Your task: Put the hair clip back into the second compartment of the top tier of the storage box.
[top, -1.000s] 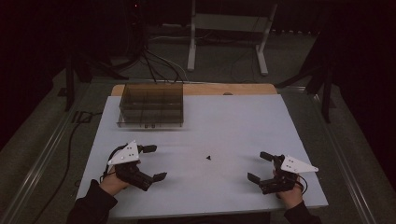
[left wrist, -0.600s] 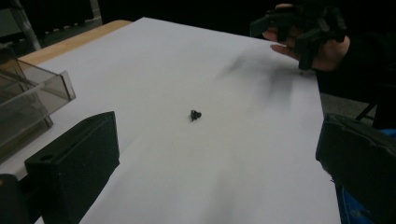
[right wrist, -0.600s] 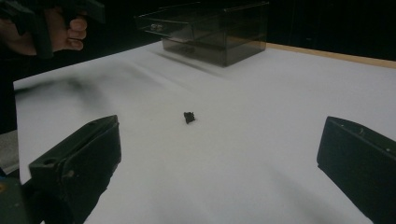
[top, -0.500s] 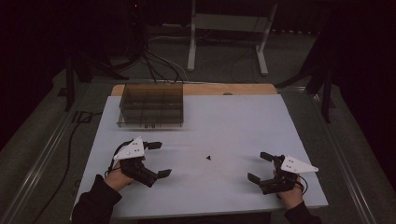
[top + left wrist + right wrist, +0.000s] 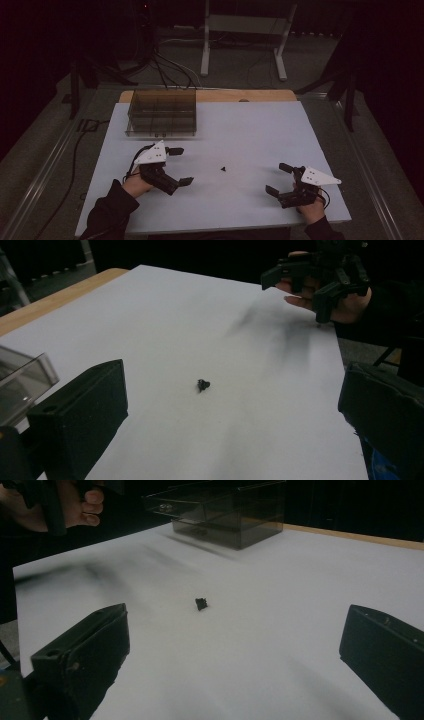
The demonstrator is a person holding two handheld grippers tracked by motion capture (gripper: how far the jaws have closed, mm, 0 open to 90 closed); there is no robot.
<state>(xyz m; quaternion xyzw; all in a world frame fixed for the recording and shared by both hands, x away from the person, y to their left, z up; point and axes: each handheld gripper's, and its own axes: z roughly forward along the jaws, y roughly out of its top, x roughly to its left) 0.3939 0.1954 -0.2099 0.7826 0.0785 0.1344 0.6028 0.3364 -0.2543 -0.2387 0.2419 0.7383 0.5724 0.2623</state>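
- The white table takes the middle of the high view, with a strip of wood along its far edge. Most of the sheet is bare.
- The smoked clear compartment box stands at the upper left of the table. We see dividers inside it, and in the right gripper view the box sits at the top centre. What lies in the compartments we cannot tell; some small pale spots near its front wall are too dim to name.
- The left gripper is at the lower left of the high view, its jaws wide apart and holding nothing. It points toward the centre of the table. In its own view the two black jaws stand at the lower corners with the part between them.
- The right gripper is at the lower right, also spread open and empty. It appears as well at the upper right of the left gripper view.
- The small black part lies alone on the sheet, between the two grippers and well apart from the box. It shows in the left gripper view and in the right gripper view.
- We judge the step in hand is to pick up this part. For a good grasp we should keep it centred between the jaws, come down low to the sheet, and close slowly, because such a tiny piece can slip or flick away.
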